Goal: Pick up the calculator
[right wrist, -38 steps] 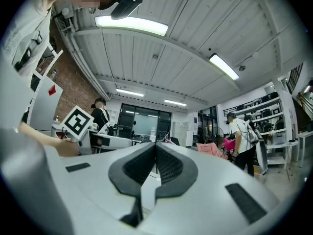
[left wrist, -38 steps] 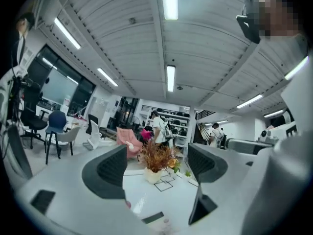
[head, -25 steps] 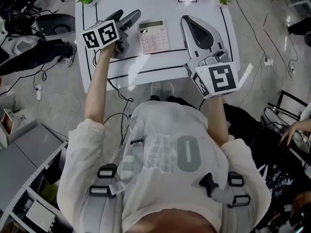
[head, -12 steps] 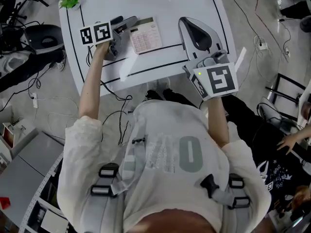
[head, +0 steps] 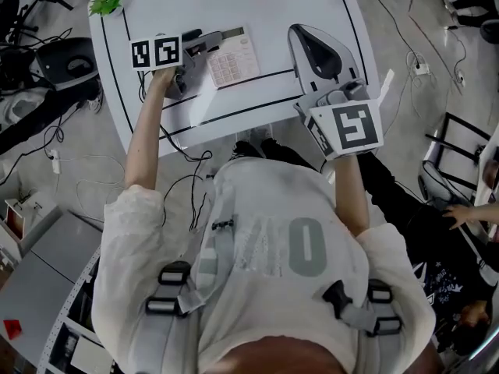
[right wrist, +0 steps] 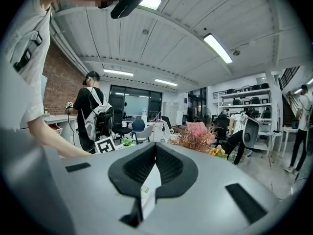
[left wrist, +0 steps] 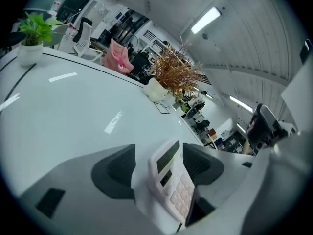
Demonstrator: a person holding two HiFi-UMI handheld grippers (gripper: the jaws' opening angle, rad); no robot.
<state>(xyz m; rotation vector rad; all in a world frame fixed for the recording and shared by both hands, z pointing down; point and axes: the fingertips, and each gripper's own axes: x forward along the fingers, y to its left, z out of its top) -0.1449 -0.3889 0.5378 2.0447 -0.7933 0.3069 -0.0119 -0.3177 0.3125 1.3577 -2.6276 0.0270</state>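
We straddle the calculator (head: 232, 55) with the left gripper (head: 204, 42), jaws closing, not yet clamped; lifting remains. The right gripper (head: 302, 33), beside the calculator, is closed.

Calculator (head: 233, 55) on table (head: 265, 18); plant (head: 107, 1) at far-left corner

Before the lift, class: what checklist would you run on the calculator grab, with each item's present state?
1. Is the calculator between the jaws of the left hand-held gripper: ok.
2. Are both pads pressing on it: not ok; the jaws are closing, with a gap at one pad.
3. Is the right hand-held gripper away from it, jaws together: ok.
4. Is the grip firm enough to lift: cannot tell.
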